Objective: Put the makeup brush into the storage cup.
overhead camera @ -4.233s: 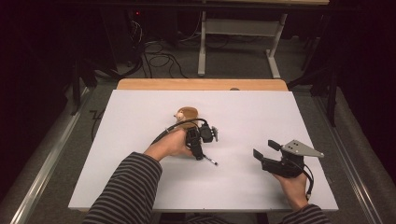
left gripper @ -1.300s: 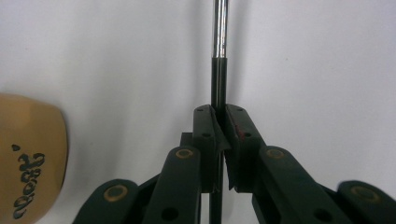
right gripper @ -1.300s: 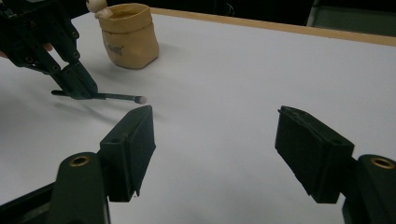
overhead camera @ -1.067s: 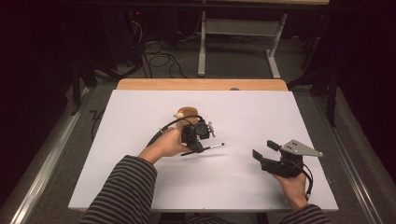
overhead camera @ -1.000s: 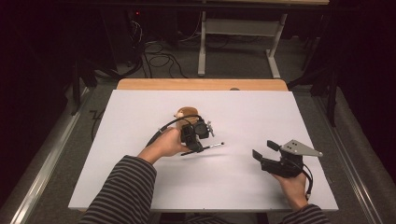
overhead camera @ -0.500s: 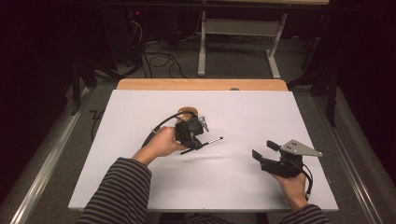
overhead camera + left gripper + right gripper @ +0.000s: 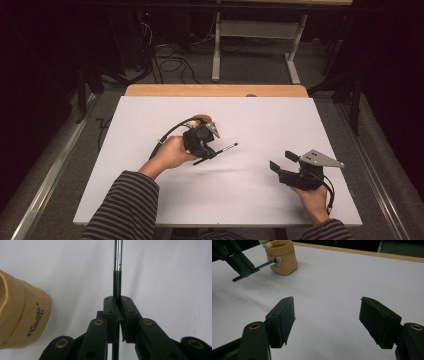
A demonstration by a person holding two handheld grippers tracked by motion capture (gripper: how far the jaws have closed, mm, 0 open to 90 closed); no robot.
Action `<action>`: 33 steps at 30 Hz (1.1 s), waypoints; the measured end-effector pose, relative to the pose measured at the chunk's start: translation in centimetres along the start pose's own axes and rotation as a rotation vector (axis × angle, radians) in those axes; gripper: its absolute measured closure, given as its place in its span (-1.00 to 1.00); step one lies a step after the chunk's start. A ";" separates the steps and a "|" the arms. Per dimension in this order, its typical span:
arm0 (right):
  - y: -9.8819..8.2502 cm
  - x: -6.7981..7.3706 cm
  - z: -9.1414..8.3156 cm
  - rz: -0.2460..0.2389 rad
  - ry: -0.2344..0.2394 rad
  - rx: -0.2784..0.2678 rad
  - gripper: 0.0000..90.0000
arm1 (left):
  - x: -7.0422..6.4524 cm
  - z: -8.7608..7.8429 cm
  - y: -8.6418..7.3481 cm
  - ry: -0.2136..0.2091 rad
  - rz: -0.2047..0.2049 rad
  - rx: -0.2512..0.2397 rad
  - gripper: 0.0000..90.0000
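Note:
My left gripper [image 7: 208, 152] is shut on a slim tool [image 7: 225, 150] with a black handle and a silver shaft, held just above the white table [image 7: 240, 200]. In the left gripper view the jaws [image 7: 117, 307] pinch the black handle and the silver shaft [image 7: 118, 262] runs straight on past them. A tan fabric pouch [image 7: 202, 118] stands just behind that gripper; dark lettering shows on its side [image 7: 22, 315]. My right gripper [image 7: 281, 161] rests at the table's right front, open with nothing between its fingers [image 7: 327, 315]. From there the pouch [image 7: 283, 261] and the tool [image 7: 263, 265] show at upper left.
A wooden strip [image 7: 215, 90] edges the far side of the table. Beyond it are table legs and cables on a dark floor [image 7: 175, 70]. A metal rail [image 7: 55, 165] runs along the left. Bare white surface lies between the two grippers.
The left hand has tipped the tool, so its far end has swung up and away toward the back right. The right hand and its gripper have stayed put.

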State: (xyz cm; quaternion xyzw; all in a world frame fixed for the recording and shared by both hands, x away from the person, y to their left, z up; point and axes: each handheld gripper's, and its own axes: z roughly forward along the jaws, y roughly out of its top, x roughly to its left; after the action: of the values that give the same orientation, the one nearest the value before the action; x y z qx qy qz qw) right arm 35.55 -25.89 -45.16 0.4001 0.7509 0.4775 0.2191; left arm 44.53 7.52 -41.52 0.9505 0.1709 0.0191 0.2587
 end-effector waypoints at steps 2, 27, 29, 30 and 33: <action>0.0 0.0 0.0 -0.001 0.001 0.000 -0.34 | 0.0 -0.2 -0.1 -0.004 -0.007 -0.013 0.86; 0.0 0.1 0.0 -0.003 0.002 0.004 -0.34 | -0.6 -1.9 -1.1 0.021 -0.049 -0.117 0.86; 0.0 0.0 0.0 -0.002 0.002 0.004 -0.34 | -0.7 -2.0 -1.2 0.022 -0.048 -0.118 0.86; 0.0 0.0 0.0 -0.002 0.001 0.004 -0.34 | -0.7 -2.0 -1.3 0.021 -0.049 -0.121 0.86; 0.0 0.1 0.0 -0.003 0.002 0.004 -0.34 | -0.7 -2.1 -1.5 0.023 -0.052 -0.131 0.86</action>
State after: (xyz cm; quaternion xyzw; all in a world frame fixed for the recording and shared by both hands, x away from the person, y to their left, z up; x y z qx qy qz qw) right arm 35.53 -25.84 -45.17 0.3990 0.7526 0.4762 0.2182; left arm 43.13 9.49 -40.40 0.9265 0.1970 0.0345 0.3187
